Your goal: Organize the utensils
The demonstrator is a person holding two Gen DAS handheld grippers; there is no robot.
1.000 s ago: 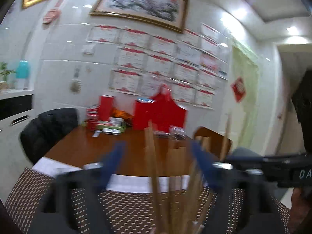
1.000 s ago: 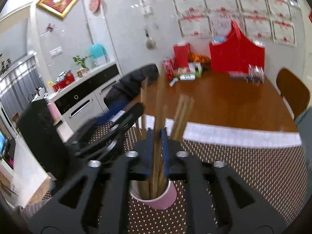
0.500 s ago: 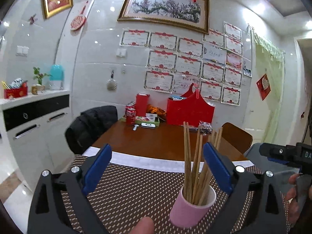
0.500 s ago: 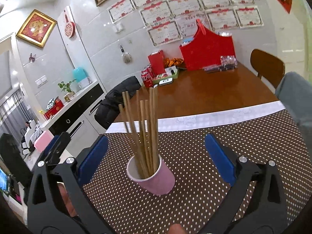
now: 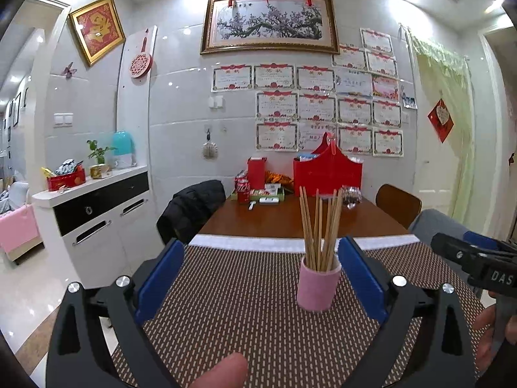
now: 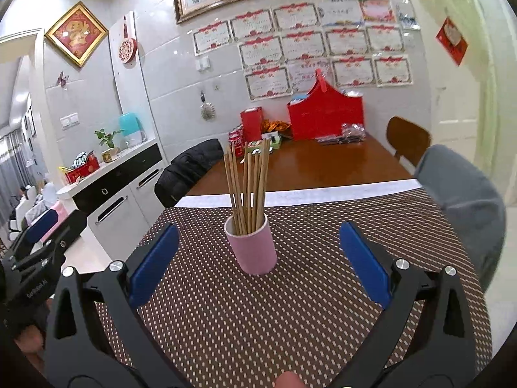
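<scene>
The chopsticks [image 5: 318, 226] [image 6: 247, 184] stood bundled in a pink cup [image 5: 317, 286] [image 6: 252, 245], their tips fanned slightly apart above its rim. The cup rested upright on a brown dotted placemat [image 5: 245, 304] [image 6: 290, 310], which covered the near end of a wooden table [image 5: 278, 220] [image 6: 310, 165]. We held the left gripper [image 5: 260, 273] back from the cup with its blue pads [image 5: 160, 278] spread wide and nothing between them; in the left wrist view the cup appeared just inside the right-hand pad. We held the right gripper [image 6: 258, 258] likewise wide open and empty, with the cup between its pads [image 6: 365, 262] but touching neither. Each gripper showed at the edge of the other's view. At the far end of the table lay a red box [image 5: 326, 174] [image 6: 324, 114] and assorted red packages. A black jacket [image 5: 190, 207] [image 6: 187, 171] hung over a chair at the left, and a wooden chair [image 5: 397, 205] [image 6: 407, 139] stood at the right. Certificates [image 5: 320, 106] covered the tiled wall.
</scene>
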